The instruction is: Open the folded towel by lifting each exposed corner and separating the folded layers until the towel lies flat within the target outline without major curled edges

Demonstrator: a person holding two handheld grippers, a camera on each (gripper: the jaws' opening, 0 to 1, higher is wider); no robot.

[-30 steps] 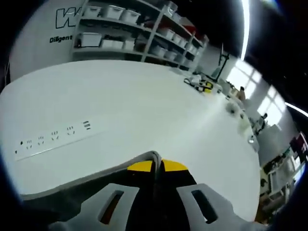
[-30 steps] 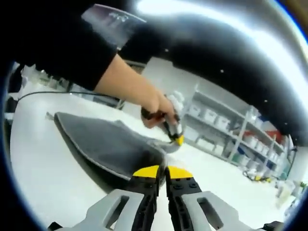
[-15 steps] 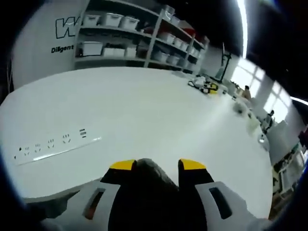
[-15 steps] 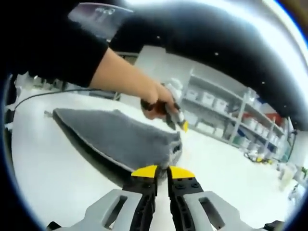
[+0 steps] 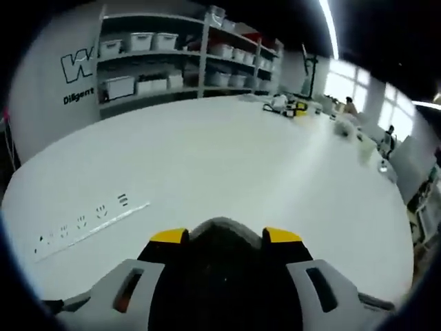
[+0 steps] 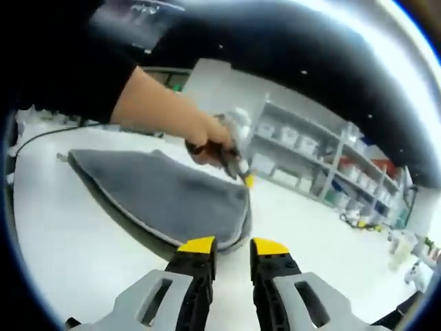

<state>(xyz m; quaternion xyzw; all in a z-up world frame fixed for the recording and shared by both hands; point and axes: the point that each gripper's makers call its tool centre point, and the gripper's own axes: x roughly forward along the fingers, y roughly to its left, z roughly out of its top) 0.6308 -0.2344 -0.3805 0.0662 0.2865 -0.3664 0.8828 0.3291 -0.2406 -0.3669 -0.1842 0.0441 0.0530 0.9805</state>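
The grey towel lies spread on the white table, a pale seam running along its near edge. In the right gripper view, its rounded corner ends just ahead of my right gripper, whose yellow-tipped jaws stand open with nothing between them. A person's hand holds my left gripper over the towel's far edge. In the left gripper view, my left gripper is open, and a dark hump of towel sits in the gap between its jaws, unclamped.
A strip of sockets is set into the table to the left. Shelves with white bins line the back wall. Small items sit at the table's far end. A thin cable runs behind the towel.
Both grippers went from shut on the towel's edge to open, the left first and then the right. The towel dropped lower and now lies flatter.
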